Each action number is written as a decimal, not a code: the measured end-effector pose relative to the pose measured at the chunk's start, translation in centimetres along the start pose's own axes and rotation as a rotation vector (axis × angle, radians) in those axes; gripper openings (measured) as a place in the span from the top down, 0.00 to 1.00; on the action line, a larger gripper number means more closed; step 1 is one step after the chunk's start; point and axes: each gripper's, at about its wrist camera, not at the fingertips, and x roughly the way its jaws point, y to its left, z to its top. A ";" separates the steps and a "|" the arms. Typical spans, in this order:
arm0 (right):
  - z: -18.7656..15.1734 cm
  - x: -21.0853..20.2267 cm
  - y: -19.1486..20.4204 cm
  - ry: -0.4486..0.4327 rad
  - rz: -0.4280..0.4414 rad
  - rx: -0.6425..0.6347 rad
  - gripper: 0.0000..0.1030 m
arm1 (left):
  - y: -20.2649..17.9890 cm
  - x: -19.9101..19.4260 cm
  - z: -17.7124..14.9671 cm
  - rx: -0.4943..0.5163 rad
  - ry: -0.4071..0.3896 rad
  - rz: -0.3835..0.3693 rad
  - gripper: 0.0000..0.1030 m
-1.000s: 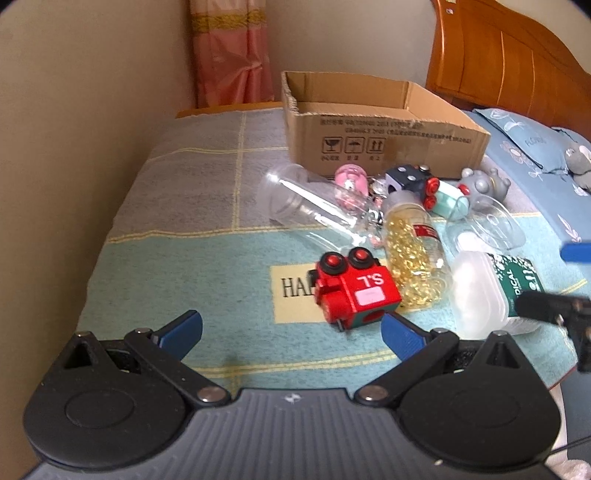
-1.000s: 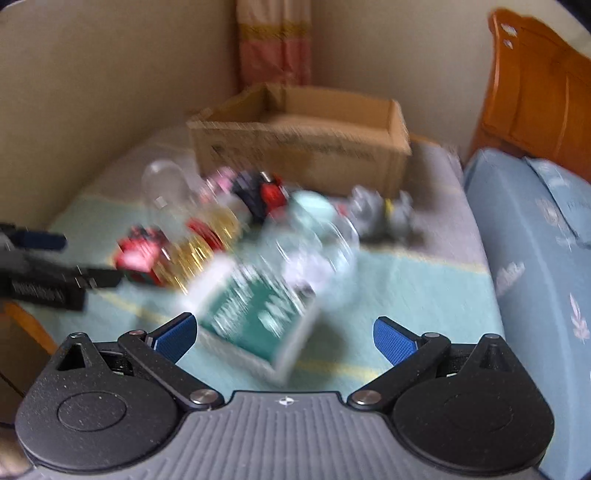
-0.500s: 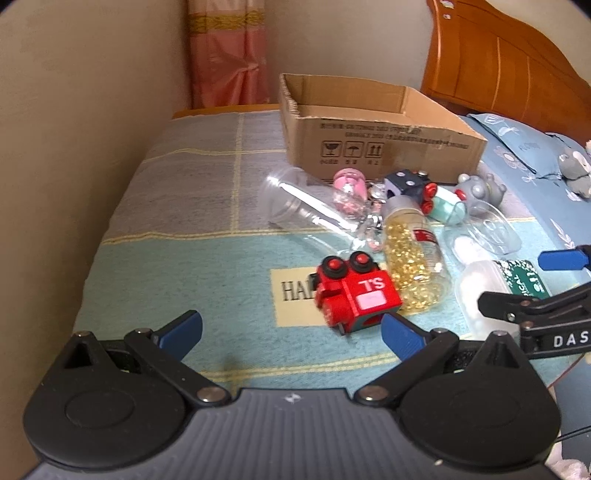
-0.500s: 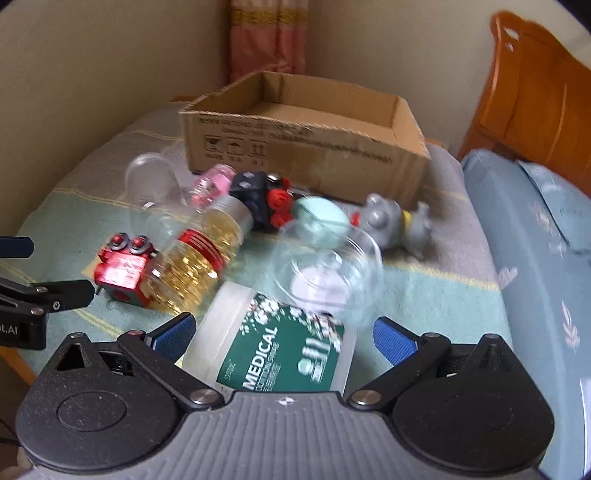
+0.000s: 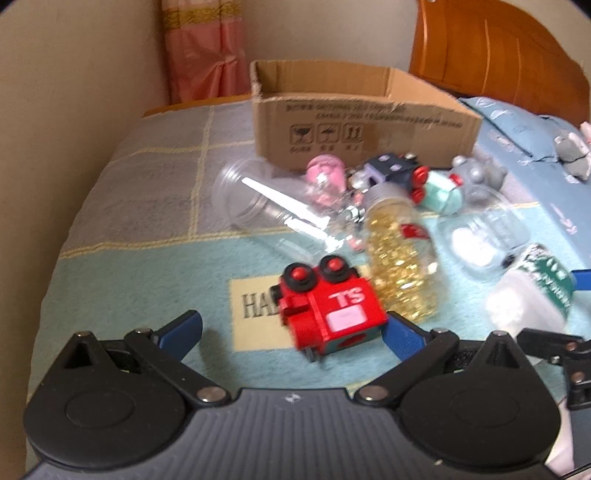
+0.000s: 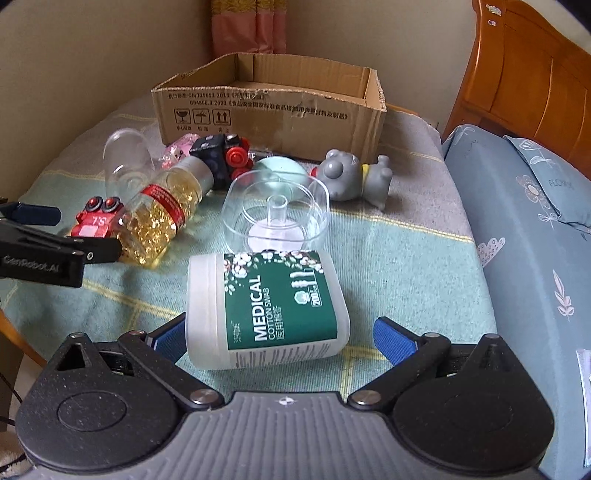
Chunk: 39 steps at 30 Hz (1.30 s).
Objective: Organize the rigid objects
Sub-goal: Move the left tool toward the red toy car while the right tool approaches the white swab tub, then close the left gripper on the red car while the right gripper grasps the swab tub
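Nearby, before one cardboard box [image 6: 269,107]: two toy trains, one capsule bottle [image 6: 159,218]. Both tongs gape wide, empty: left gripper [image 5: 291,332] beside the red train [image 5: 328,306], right gripper [image 6: 277,336] flanking one swab tub [image 6: 266,306].

Red toy train [image 5: 328,306], green-labelled swab tub [image 6: 269,306] — checked teal-grey blanket [image 6: 388,251].

A plain beige wall [image 6: 92,55] fills the nine to eleven o'clock side, meeting a second wall at the corner near twelve, where a pink curtain [image 6: 249,27] with a yellow band hangs. A carved orange wooden headboard [image 6: 524,74] stands at one to two o'clock, and below it at three lies blue floral bedding [image 6: 535,229]. Soft, even light falls throughout.
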 end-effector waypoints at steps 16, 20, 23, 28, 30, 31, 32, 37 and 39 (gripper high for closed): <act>-1.0 1.5 -0.7 0.003 0.089 -0.044 0.00 | 2.4 -0.1 -0.6 -0.019 0.041 0.025 0.00; -1.2 1.4 -0.7 -0.015 0.093 -0.048 0.00 | 2.3 -0.2 -0.9 -0.017 0.026 0.028 0.00; -1.0 1.5 -0.7 -0.006 0.094 -0.048 0.00 | 2.3 -0.1 -1.1 -0.012 0.003 0.025 0.00; -0.4 1.8 -0.5 0.011 0.097 -0.053 0.00 | 2.0 0.4 -0.2 0.024 0.020 -0.003 0.00; -0.3 1.9 -0.4 0.015 0.097 -0.053 0.00 | 1.8 0.6 0.1 0.051 0.019 -0.024 0.00; -0.2 1.9 -0.4 0.015 0.098 -0.053 0.00 | 1.6 0.7 0.2 0.063 0.019 -0.033 0.00; -0.2 1.9 -0.4 0.016 0.099 -0.054 0.00 | 1.4 0.9 0.3 0.075 0.017 -0.042 0.00; -0.2 2.0 -0.4 0.016 0.100 -0.055 0.00 | 1.0 1.2 0.8 0.104 0.018 -0.069 0.01; -0.2 2.0 -0.4 0.016 0.100 -0.056 0.00 | 1.0 1.2 0.9 0.113 0.017 -0.075 0.04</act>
